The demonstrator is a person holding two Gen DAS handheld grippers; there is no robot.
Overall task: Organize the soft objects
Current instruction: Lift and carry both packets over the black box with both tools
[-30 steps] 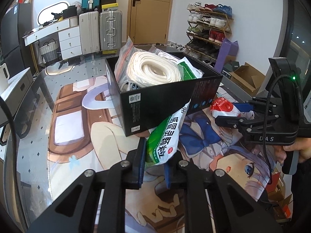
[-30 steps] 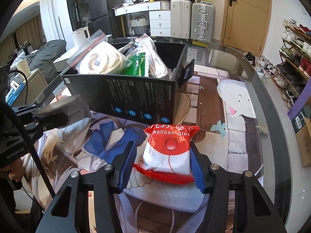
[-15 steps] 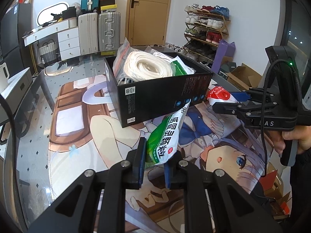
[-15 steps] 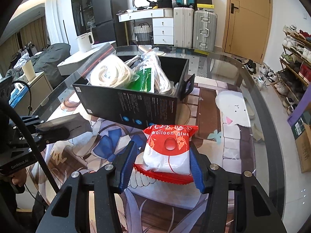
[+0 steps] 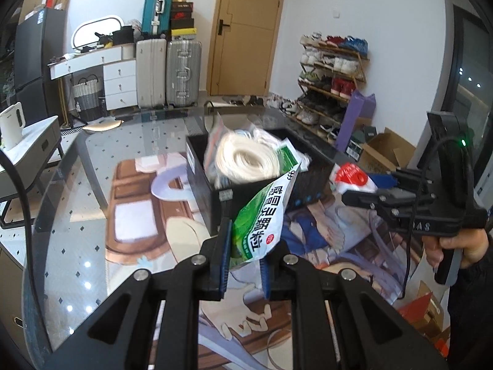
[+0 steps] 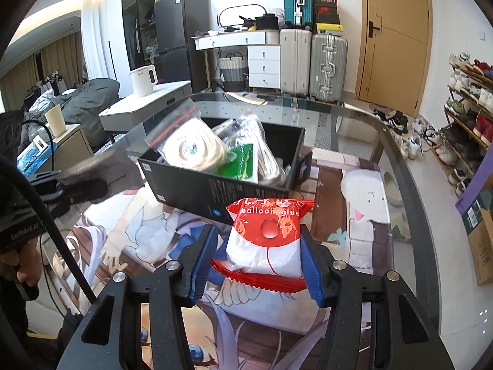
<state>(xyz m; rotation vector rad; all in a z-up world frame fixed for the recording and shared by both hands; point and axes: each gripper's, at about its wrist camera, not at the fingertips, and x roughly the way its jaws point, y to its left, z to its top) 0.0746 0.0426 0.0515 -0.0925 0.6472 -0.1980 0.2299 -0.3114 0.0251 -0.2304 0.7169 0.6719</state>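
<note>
Two grippers appear, each carrying a soft packet above the glass-topped bench [image 5: 80, 215]. The left gripper [image 5: 245, 266] has its jaws clenched on the lower end of a green-and-white sachet [image 5: 262, 219], which rises toward one o'clock and overlaps the near corner of the black box [image 5: 203, 191] in the left wrist view. The right gripper [image 6: 255, 262] grasps a red-and-white packet [image 6: 266, 240] printed "balloon glue", its blue pads [image 6: 205, 260] pressing both sides. In the right wrist view the box [image 6: 197, 189] lies at twelve o'clock from that packet, just beyond it. The box holds a bagged coil of white cord [image 6: 191, 148], further clear bags [image 6: 265, 154] and a green packet [image 6: 242, 166]. A printed cartoon mat [image 6: 363, 191] lies under the box. In the left wrist view, the right gripper [image 5: 363, 189] enters from three o'clock, a hand [image 5: 456, 246] on its grip.
</note>
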